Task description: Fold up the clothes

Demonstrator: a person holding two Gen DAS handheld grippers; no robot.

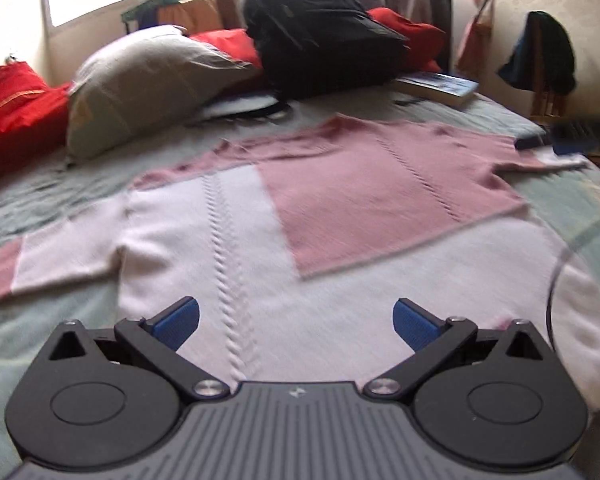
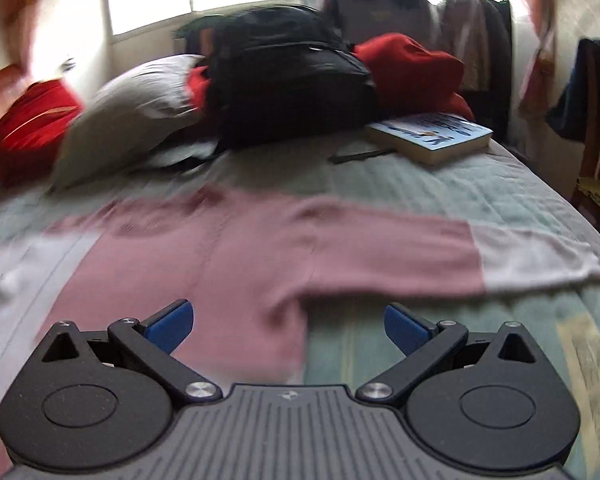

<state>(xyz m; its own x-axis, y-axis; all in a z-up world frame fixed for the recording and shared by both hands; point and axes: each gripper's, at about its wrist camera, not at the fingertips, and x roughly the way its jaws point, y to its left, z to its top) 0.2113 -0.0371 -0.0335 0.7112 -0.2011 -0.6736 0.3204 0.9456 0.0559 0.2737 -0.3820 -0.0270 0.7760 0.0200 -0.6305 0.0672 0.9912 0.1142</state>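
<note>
At the far left of the left wrist view a red cushion [image 1: 16, 96] sits against the wall under the window, and just beside it a grey pillow [image 1: 140, 84] leans on the bed [image 1: 40, 200], which is covered in a pale green quilt. The pink-and-white sweater [image 1: 260, 220] lies flat across the middle of the quilt, its white half nearer the camera with a cable rib running up it, one sleeve stretched out to the left and the pink half reaching away to the right. The left gripper [image 1: 296, 322] hovers above the white hem with its jaws spread wide and nothing between the blue pads [image 1: 178, 322]. Behind the sweater a black backpack [image 1: 320, 40] rests at the head of the bed against a red blanket [image 1: 412, 28], and to its right a book [image 1: 440, 86] lies flat on the quilt. In the right wrist view the same sweater [image 2: 220, 264] shows its pink half, with a sleeve running out to the right that ends in a white cuff section. The right gripper [image 2: 288, 322] is also released, its jaws wide apart and empty, poised above the lower edge of the pink part where it meets the bare quilt. Beyond, a dark pen [image 2: 360, 156] lies just left of the book [image 2: 432, 136], touching nothing else. Both views are blurred
</note>
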